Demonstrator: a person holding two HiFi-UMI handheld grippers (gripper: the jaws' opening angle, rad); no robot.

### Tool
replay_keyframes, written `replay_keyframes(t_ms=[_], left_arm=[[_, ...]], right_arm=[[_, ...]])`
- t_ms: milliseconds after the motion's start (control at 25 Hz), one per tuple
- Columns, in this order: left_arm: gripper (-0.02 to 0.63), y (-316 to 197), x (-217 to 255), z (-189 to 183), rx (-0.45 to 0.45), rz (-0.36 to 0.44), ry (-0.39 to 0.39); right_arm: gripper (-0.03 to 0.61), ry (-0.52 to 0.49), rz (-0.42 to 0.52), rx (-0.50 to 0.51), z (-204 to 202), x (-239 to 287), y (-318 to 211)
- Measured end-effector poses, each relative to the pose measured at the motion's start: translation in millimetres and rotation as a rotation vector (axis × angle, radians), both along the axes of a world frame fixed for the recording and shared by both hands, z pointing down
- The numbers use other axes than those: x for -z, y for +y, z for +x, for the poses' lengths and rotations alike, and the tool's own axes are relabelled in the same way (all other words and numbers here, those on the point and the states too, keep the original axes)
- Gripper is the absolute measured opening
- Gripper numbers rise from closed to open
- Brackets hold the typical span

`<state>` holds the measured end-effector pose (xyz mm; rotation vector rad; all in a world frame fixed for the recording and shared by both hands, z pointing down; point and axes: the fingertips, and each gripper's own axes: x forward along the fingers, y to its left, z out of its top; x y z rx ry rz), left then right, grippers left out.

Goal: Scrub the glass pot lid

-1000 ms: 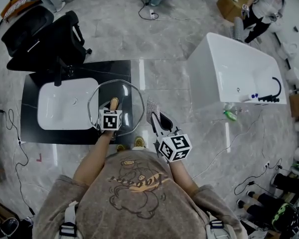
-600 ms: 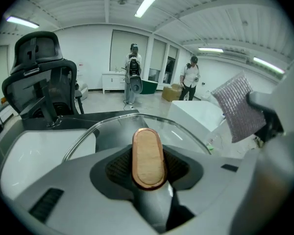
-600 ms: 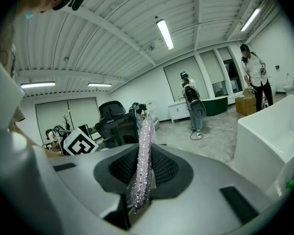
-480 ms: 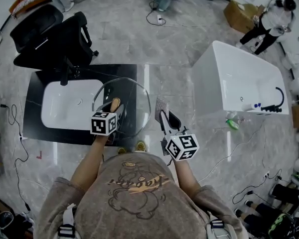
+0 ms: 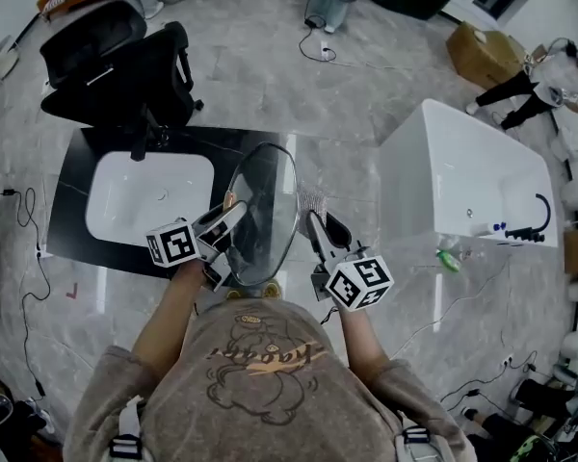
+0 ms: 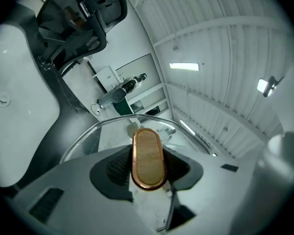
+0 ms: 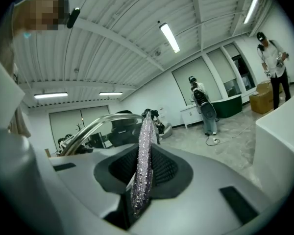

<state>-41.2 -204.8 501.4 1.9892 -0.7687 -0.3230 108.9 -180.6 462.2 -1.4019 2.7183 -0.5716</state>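
Left claw [image 5: 226, 221] first: it's clamped on the handle [image 6: 148, 156] of the glass pot lid [image 5: 265, 215], one jaw on each side of that oval, copper-rimmed, wood-coloured knob. The knob fills the gap, so the gripping pads mostly vanish behind it in the left gripper view.

The lid stands up on its edge now, just beyond the left claw's tips and between the two claws, lifted clear of the black counter [image 5: 77, 248]. From above it reads as a narrow ellipse. It's clear glass with a bright metal rim, and the floor and counter show straight through it, so only the rim and a few glints mark it out. In the left gripper view only the upper arc of the rim shows; the rest is cut off behind the claw's body.

Right claw [image 5: 313, 218]: pinched on a glittery silver scouring pad [image 5: 313, 203], seen edge-on in the right gripper view as a thin sparkling strip [image 7: 143, 160]. The lid's rim [image 7: 98, 124] curves in from that claw's left up to the pad's top end. Whether pad and glass are touching, I can't tell; from overhead they sit just beside each other.

The white sink basin [image 5: 144, 195] lies out to the left of the left claw, and the person's own shoulders hide the near floor.
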Motion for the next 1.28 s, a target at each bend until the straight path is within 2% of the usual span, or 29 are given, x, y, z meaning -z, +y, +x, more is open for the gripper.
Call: replay_keyframes(t_ms=[200,560,760,960,1200,1280], left_arm=[[0.179,10.2,4.7,6.9,-0.04,-0.002,0.074],[0.179,21.9,-1.2,16.8,-0.117,-0.045,0.158],[0.179,25.3,3.0,18.8,-0.166,-0.059,0.166],[0.179,28.2,10.2,27.0,-0.24,-0.007,0.137],[0.179,29.4,34.2,38.8,-0.298,0.032,0.179],[0.179,29.0,43.6,42.2,-0.307,0.027,0.216]], right_arm=[[0.073,-0.053,0.068,0.071,-27.2,28.0,2.6],[0.075,-0.133,0.091,0.078,-39.3,40.8,2.1],[0.076,-0.129,0.098,0.055,-38.9,41.4,-5.3],[0.077,-0.106,0.086,0.045,-42.9,31.9,-16.8],[0.078,-0.081,0.083,0.046,-47.7,23.6,-33.7],[0.078,-0.077,0.086,0.055,-50.5,21.3,-37.9]])
